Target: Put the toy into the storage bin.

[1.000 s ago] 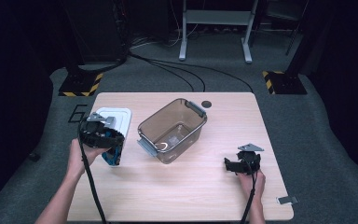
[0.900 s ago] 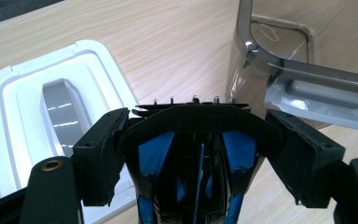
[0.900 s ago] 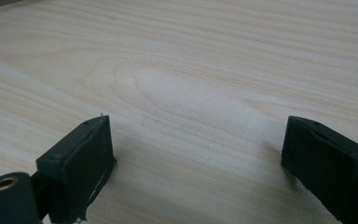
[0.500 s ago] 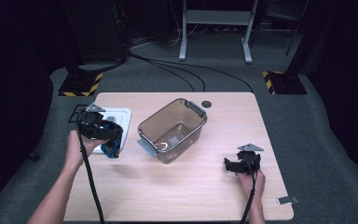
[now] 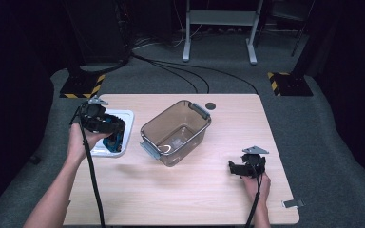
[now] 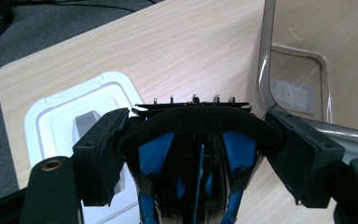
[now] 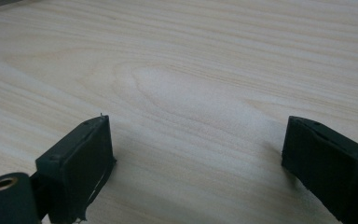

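Note:
My left gripper [image 5: 110,129] [image 6: 198,140] is shut on a black and blue plastic object [image 5: 114,140] [image 6: 193,140], its two pads pressing the object's sides. It holds the object just above a white lid [image 5: 126,117] [image 6: 58,114] at the table's left. A clear plastic container [image 5: 176,133] [image 6: 266,51] stands empty at the table's middle, to the right of that gripper. My right gripper [image 5: 234,167] [image 7: 196,154] rests low at the front right of the table, jaws wide open over bare wood.
The wooden table [image 5: 195,199] has a small dark round mark [image 5: 210,105] near its far edge and a grey tag [image 5: 293,204] at its front right corner. Cables and striped stand feet [image 5: 78,88] lie on the floor beyond.
My left gripper has carried the black and blue object a little farther back and left, over the white lid. The right gripper has stayed put.

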The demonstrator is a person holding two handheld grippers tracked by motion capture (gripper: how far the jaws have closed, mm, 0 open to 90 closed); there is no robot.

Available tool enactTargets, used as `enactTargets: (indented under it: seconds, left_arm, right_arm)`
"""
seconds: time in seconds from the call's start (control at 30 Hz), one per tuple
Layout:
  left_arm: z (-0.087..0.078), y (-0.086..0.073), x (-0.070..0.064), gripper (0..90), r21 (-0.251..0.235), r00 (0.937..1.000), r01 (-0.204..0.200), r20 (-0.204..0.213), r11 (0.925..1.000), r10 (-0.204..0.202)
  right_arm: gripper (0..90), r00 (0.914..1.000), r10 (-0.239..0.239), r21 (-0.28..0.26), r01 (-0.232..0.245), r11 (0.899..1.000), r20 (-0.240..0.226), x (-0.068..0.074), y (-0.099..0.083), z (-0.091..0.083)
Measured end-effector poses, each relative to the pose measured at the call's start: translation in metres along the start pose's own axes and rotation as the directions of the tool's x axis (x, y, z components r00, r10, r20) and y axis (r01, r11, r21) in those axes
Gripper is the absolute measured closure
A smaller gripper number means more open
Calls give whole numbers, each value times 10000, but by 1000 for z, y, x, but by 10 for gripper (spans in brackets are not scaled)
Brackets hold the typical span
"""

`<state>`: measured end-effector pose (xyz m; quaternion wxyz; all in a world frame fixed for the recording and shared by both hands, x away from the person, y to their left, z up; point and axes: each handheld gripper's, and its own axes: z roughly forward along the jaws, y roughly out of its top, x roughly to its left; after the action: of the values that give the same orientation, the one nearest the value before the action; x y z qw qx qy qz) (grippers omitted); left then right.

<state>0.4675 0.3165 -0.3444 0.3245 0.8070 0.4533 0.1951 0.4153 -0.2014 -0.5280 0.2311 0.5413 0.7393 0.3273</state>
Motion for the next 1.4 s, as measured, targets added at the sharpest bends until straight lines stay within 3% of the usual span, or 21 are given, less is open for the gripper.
enactTargets:
  seconds: [0.3, 0.5, 0.53, 0.83, 1.4]
  left_arm:
    - [-1, 14, 4, 246, -88, 9997, 48, -220, 9999, -50]
    - [-4, 26, 5, 246, -62, 9995, -169, -265, 9998, 167]
    - [-4, 27, 4, 246, -241, 9994, -50, -334, 9997, 41]
    - [-7, 49, 0, 246, -427, 9984, -274, -506, 9987, 253]
    - [-4, 84, -16, 246, -664, 9968, -691, -439, 9954, 663]
  right_arm:
    - [78, 10000, -30, 12, 30, 10000, 5, 0, 0, 0]
    - [78, 10000, 2, 3, -2, 10000, -1, 0, 0, 0]
    - [78, 10000, -35, 13, 35, 10000, 3, 0, 0, 0]
    - [78, 10000, -38, 16, 38, 10000, 4, 0, 0, 0]
    - [79, 10000, -30, 10, 30, 10000, 2, 0, 0, 0]
